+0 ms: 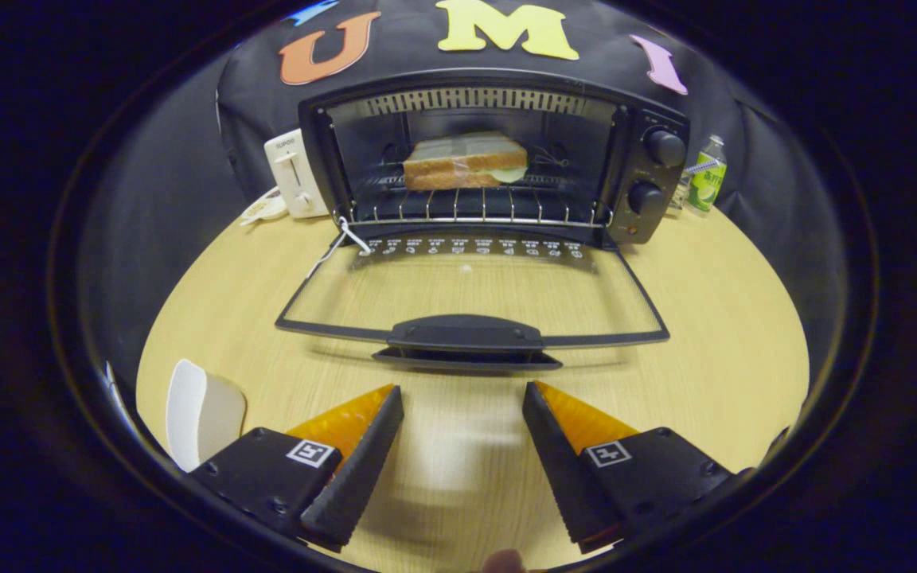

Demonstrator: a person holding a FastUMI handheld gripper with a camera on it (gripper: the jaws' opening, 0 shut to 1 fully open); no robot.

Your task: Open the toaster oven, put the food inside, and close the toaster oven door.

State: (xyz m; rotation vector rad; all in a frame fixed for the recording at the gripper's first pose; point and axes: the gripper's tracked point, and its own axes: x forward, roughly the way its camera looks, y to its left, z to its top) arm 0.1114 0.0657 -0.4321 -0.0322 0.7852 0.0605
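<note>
A black toaster oven (649, 171) stands at the back of the wooden table with its glass door (470, 290) folded fully down toward me. A wrapped sandwich (465, 161) lies on the wire rack (474, 208) inside the oven. The door's black handle (465, 333) sits just ahead of my fingers. My gripper (462, 398) is open above the table, a little short of the handle, with nothing between its black and orange fingers (363, 450).
A white pop-up toaster (293, 171) stands left of the oven, with a cord beside it. A green-labelled bottle (707, 175) is to the oven's right. A white plate (200, 414) lies by my left finger near the table's front edge (777, 318).
</note>
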